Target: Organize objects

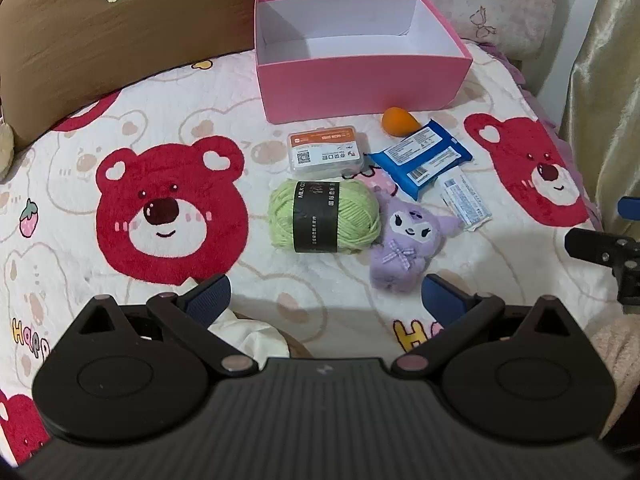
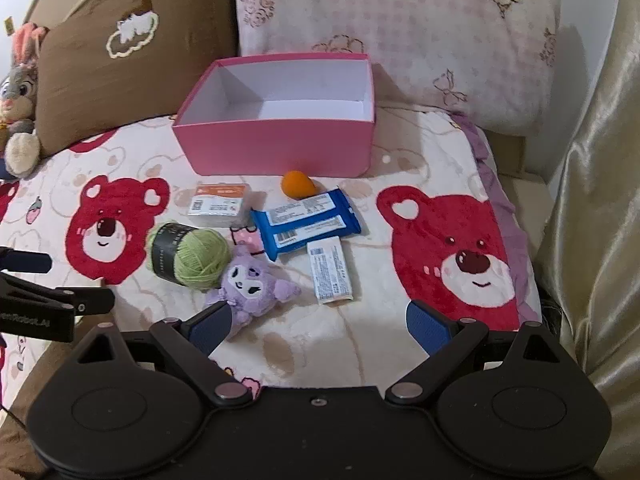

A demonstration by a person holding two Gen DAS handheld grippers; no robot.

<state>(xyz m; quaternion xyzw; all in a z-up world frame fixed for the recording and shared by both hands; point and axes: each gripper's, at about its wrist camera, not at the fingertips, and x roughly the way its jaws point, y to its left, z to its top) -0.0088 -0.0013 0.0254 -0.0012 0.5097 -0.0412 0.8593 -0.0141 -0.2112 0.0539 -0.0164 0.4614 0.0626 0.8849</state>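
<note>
An empty pink box (image 1: 360,84) (image 2: 276,148) stands at the back of a bear-print blanket. In front of it lie a clear card case (image 1: 325,152) (image 2: 219,205), an orange egg-shaped sponge (image 1: 398,121) (image 2: 297,184), a blue wipes pack (image 1: 422,158) (image 2: 306,222), a small white sachet (image 1: 465,202) (image 2: 330,272), a green yarn ball (image 1: 324,218) (image 2: 188,254) and a purple plush (image 1: 408,242) (image 2: 250,284). My left gripper (image 1: 326,300) hangs open just short of the yarn and plush. My right gripper (image 2: 318,328) is open too, its left pad beside the plush.
A brown cushion (image 1: 120,32) (image 2: 132,64) and a pink-and-white pillow (image 2: 400,32) back the box. A grey rabbit toy (image 2: 18,96) sits at far left. A shiny curtain (image 2: 592,200) hangs along the right. The blanket (image 1: 168,216) drops off at its right edge.
</note>
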